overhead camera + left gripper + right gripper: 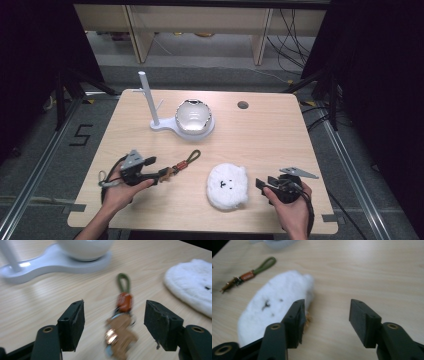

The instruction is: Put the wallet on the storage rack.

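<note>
A person's left gripper [162, 175] is standing wide open, jaws flanking the keychain [122, 322] lying on the table [280, 135] between them, untouched. The right gripper [325, 320] is gaping open too, with the white plush [274, 310] sitting just beside its left jaw.

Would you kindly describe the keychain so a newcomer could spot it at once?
On the wooden table, look in front of the white stand, left of the fluffy white plush. The keychain lies between the open left gripper jaws: green loop, orange band.
</note>
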The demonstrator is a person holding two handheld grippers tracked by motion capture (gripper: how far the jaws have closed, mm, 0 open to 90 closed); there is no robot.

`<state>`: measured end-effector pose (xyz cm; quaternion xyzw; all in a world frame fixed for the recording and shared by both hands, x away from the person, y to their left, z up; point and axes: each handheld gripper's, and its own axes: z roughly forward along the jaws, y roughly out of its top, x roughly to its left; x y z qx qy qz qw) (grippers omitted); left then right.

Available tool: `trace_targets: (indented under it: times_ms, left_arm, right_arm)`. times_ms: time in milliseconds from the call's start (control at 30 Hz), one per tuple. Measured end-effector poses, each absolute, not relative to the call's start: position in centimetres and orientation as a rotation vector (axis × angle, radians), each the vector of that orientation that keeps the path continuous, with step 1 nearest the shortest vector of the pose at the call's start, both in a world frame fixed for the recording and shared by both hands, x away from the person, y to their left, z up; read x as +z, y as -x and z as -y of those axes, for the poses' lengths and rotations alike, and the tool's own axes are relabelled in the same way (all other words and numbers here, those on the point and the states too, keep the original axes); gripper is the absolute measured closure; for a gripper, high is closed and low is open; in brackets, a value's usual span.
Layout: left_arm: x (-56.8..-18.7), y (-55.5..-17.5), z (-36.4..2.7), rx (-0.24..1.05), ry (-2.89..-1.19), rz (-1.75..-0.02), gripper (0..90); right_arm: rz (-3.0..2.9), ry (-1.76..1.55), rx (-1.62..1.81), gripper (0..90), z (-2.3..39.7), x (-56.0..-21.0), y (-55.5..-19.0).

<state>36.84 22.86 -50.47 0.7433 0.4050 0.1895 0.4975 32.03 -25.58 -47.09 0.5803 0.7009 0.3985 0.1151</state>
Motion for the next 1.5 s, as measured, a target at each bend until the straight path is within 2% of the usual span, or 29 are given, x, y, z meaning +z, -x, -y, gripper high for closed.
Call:
trace_targets:
  times_ms: [133,400,567,833,1000,1500]
  left_arm:
    - [-51.1,-36.3,-25.1,0.504,-1.732,-1.056,35.7]
    - [-51.5,-36.0,-24.8,0.513,-1.751,-1.053,35.8]
    - [-51.4,-36.0,-24.8,0.513,-1.755,-1.039,35.9]
    - [-51.2,-35.9,-24.9,0.525,-1.755,-1.053,36.1]
    - [-51.3,-36.0,-24.9,0.521,-1.753,-1.053,36.1]
    - [-51.3,-35.9,-24.5,0.513,-1.766,-1.045,36.0]
  right_arm:
    - [-2.088,-1.768,1.168,54.1,26.8,-47.7,-32.2]
    - [-2.155,-1.811,1.151,58.6,25.8,-48.2,-33.0]
    - [-2.230,-1.845,1.094,60.8,25.0,-47.3,-34.0]
    - [-2.421,-1.732,1.036,60.6,23.7,-45.2,-37.8]
    - [-2.448,-1.779,0.955,59.2,22.3,-44.4,-39.9]
    - [-2.595,-1.678,0.839,52.1,19.3,-45.4,-43.6]
